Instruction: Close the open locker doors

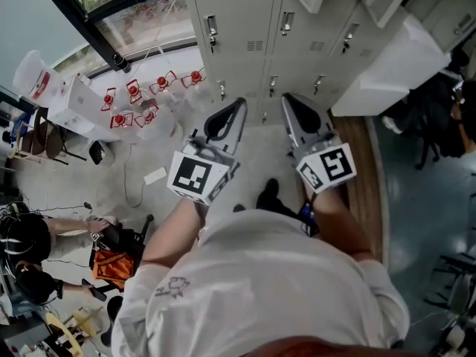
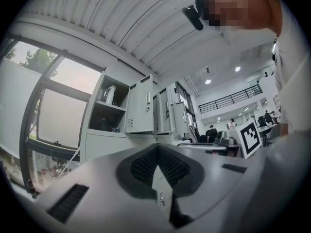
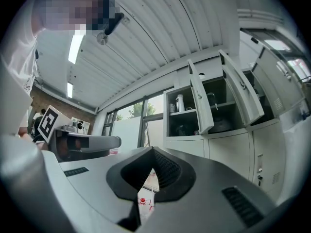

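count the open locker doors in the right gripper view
3. Left door hangs beside the shelved compartment; middle door is just right of it; right door is near the picture's edge. More may be hidden beyond it.

Left gripper point(image 2: 158, 148), right gripper point(image 3: 152, 149) — shells were light grey, ribbed pads point(image 2: 172, 165) black. Marker cubes point(image 1: 198, 177) behind the jaws bore black squares on white. Lockers point(image 1: 245, 28) ahead of the jaws, open locker doors point(image 3: 201, 106) included — pale grey. Shirt point(image 1: 282, 288) was white.
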`<action>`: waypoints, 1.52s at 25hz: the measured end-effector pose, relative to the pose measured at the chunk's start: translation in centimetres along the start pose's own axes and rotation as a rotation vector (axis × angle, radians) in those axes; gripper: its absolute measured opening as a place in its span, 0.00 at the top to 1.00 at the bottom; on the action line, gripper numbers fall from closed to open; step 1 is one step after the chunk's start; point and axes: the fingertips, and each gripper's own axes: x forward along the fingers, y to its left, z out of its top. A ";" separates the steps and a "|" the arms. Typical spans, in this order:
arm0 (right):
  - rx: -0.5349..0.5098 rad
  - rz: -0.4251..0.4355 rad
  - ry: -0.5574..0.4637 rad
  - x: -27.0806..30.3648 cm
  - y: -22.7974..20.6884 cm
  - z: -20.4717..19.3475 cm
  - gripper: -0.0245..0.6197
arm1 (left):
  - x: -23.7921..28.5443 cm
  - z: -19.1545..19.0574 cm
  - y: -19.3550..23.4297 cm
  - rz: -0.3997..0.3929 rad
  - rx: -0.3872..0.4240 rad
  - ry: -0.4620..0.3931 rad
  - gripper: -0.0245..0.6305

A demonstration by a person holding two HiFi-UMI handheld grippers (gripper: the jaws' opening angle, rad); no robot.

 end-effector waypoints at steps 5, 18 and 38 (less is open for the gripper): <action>-0.009 0.018 -0.010 1.8 -3.3 0.5 0.98 | 3.0 0.6 0.9 0.006 -0.022 -0.007 0.97; -0.090 0.090 -0.129 6.3 -13.4 6.6 0.97 | 13.7 2.8 3.4 0.039 0.035 -0.040 0.97; -0.062 0.187 -0.281 11.3 -20.6 16.1 0.76 | 19.0 5.4 7.7 0.151 0.106 -0.093 0.97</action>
